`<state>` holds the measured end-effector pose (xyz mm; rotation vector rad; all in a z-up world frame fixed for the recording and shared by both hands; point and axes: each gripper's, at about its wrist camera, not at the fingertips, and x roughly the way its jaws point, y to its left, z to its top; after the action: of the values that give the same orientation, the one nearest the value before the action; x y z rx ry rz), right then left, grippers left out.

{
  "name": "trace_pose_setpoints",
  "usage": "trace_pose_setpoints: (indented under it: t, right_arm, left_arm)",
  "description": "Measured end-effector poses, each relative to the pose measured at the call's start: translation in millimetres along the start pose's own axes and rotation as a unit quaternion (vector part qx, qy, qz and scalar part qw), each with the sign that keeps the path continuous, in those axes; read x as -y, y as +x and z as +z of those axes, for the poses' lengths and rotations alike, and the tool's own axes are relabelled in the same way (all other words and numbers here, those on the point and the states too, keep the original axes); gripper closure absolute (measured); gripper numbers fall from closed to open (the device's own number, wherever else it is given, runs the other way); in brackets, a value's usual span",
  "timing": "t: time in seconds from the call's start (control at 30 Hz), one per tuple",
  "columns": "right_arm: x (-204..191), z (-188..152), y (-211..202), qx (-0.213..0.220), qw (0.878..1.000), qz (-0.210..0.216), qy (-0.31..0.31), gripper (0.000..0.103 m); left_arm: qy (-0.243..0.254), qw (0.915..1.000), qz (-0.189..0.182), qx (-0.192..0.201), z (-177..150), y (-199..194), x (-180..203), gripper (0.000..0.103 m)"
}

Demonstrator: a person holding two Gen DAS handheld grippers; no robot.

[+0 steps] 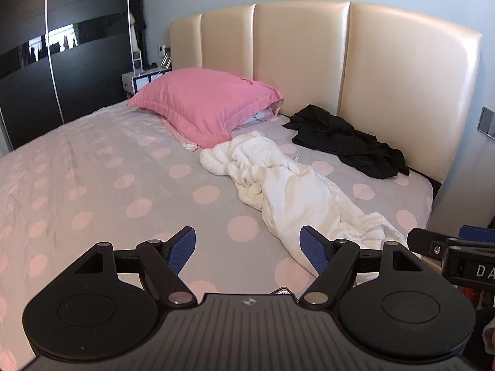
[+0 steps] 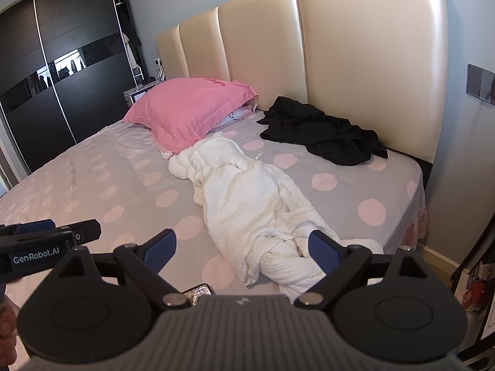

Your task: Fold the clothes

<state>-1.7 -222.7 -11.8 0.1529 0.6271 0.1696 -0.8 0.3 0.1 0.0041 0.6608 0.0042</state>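
Both my grippers above near edge of bed [image 1: 92, 167], nothing held. My left gripper [image 1: 247, 247]: jaws spread wide, empty, over spotted sheet. My right gripper [image 2: 241, 250]: jaws wide, empty, near end of white garment [image 2: 244, 198] between the blue fingers [image 2: 323, 252]. White garment lies crumpled, a long strip running from near edge toward pink pillow [image 2: 191, 108]. Black garment [image 2: 324, 133] bunched far right, against headboard [image 2: 371, 61], well apart from white one
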Motion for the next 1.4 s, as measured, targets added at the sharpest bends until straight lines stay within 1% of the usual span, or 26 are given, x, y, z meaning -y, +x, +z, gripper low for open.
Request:
trace_pose_setpoints:
  t: [0.23, 0.33, 0.43, 0.57, 1.4]
  right_arm:
    - [0.9, -1.7, 0.3, 0.002, 1.000, 0.007, 0.004, 0.010]
    - [0.5, 2.4, -2.2, 0.001, 1.000, 0.007, 0.003, 0.010]
    - [5.5, 10.6, -1.2, -0.002, 1.000, 0.008, 0.005, 0.010]
    - [-4.6, 2.1, -5.0, 0.003, 1.000, 0.007, -0.001, 0.010]
    - [-7.3, -2.3, -1.6, 0.003, 1.000, 0.003, -0.009, 0.010]
  left_arm:
    - [0.001, 1.0000, -0.001, 0.008, -4.0, -6.2, -2.9, 0.029]
    - [0.005, 1.0000, 0.002, -0.003, -0.2, 0.0, 1.1, 0.029]
    - [0.000, 1.0000, -0.001, -0.003, -3.1, 1.4, -1.7, 0.029]
    - [-0.004, 0.9999, -0.005, -0.008, -3.8, 3.5, -1.0, 0.029]
    - [-0.018, 0.9996, -0.009, -0.021, -8.5, 4.3, -1.3, 0.029]
